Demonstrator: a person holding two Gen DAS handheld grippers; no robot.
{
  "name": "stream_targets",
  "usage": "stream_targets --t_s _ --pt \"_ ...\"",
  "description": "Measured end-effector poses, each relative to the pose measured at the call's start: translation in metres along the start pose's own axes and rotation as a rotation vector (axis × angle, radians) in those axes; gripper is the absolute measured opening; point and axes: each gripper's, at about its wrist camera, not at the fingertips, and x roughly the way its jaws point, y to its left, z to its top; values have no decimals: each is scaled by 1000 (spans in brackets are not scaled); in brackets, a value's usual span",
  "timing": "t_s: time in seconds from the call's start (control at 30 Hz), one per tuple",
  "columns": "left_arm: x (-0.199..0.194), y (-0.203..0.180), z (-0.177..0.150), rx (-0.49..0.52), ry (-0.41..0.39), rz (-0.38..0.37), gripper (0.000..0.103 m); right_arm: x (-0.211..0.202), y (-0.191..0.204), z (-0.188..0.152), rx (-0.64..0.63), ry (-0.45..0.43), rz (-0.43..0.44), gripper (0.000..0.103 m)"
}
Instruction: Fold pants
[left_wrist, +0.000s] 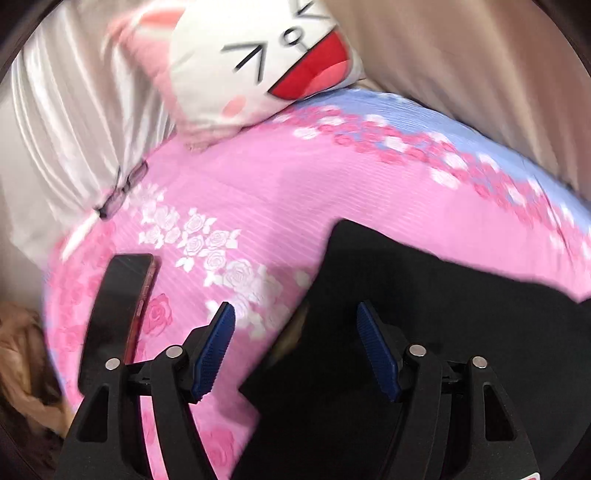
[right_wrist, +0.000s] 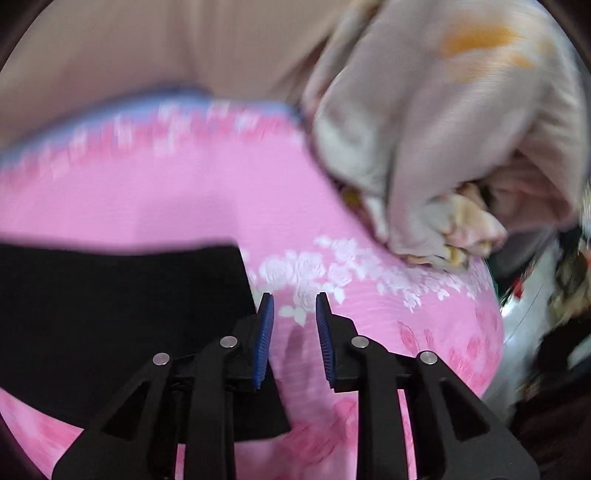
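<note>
Lying beside pants (left_wrist: 424, 295): phone (left_wrist: 118, 314)

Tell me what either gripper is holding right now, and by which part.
Nothing. The left gripper is open above the pants, and the right gripper is open over the sheet; no cloth sits between either pair of fingers.

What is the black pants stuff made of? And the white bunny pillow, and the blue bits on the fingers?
Black pants: probably a matte cloth; it lies flat with no shine.
Bunny pillow: soft-looking fabric with a printed face, likely stuffed, since it bulges.
Blue pads: ridged, probably rubber or plastic.
</note>
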Motion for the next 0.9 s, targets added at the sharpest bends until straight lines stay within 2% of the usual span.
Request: stream_targets --t_s 0.03,0.07,0.1,0.17,0.23,0.3,0.33,0.37,0.4,0.5,0.53,0.6,0.63,0.67,0.7,0.8,0.9 --pt "7 6 8 -19 19 -35 73 -11 3 -1 40 -24 31 49" --pt "11 10 13 -31 27 -49 75 -20 7 -2 70 -50 70 54" --pt "17 13 18 -43 45 -66 77 -30 16 -5 91 -71 109 57" --pt "33 17 26 -68 99 -124 80 -43 36 -10 102 -73 169 58" --pt "50 15 32 -82 158 -192 78 -50 55 -17 103 -66 215 58" --pt "49 3 36 -5 133 -196 38 -54 77 -22 87 -49 242 58" --pt "47 -4 40 32 143 -250 11 -56 84 -24 73 -44 251 58" --pt "41 -11 48 54 139 -190 0 -56 93 -23 56 -42 254 58" --pt "35 -16 56 87 121 -174 0 -57 103 -21 38 -47 258 58" --pt "8 -21 82 144 36 -214 1 -65 133 -14 -14 -61 308 59" --pt "-3 -18 85 146 15 -222 10 -67 143 -13 -24 -59 336 63" --pt "-20 -7 80 140 -10 -229 49 -73 165 -14 -61 -49 396 68" --pt "-28 -2 75 134 -26 -225 85 -79 183 -17 -117 -50 423 69" --pt "-44 7 61 117 -73 -220 91 -85 199 -20 -171 -54 442 69" --pt "-59 18 43 106 -106 -229 91 -94 221 -25 -250 -64 474 69" --pt "-73 45 -6 72 -77 -248 91 -121 305 -42 -530 -81 620 74" --pt "-77 70 -44 17 -63 -186 91 -157 414 -71 -879 -127 790 75"
